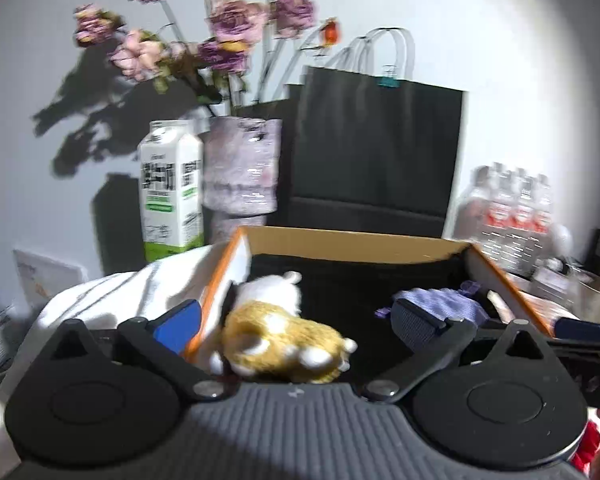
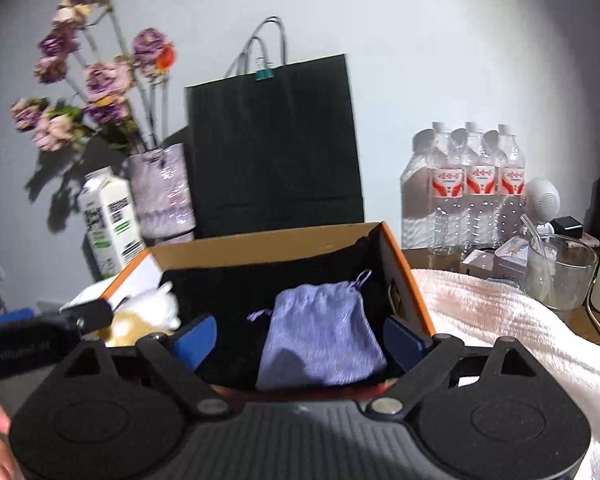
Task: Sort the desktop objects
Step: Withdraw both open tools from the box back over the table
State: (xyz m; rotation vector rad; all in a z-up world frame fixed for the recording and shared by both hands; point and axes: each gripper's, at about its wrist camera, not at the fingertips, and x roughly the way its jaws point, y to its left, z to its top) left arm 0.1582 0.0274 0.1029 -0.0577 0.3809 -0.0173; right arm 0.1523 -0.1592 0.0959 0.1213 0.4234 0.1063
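Both the left hand-held gripper (image 1: 296,326) and right hand-held gripper (image 2: 300,338) gape empty over the cardboard box (image 2: 268,250), the plush toy (image 1: 284,344) blurred, the lilac drawstring pouch (image 2: 320,340) half-shadowed at six o'clock.

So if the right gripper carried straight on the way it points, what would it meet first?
Most likely the purple drawstring pouch lying in the open box; it sits between the open right gripper fingers, though depth is unclear.

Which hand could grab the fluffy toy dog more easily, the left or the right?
Probably the left. The plush dog lies right between the left tool's open fingers, by the box's left wall. The right tool, also open, faces the purple pouch instead, with the dog off to its side.
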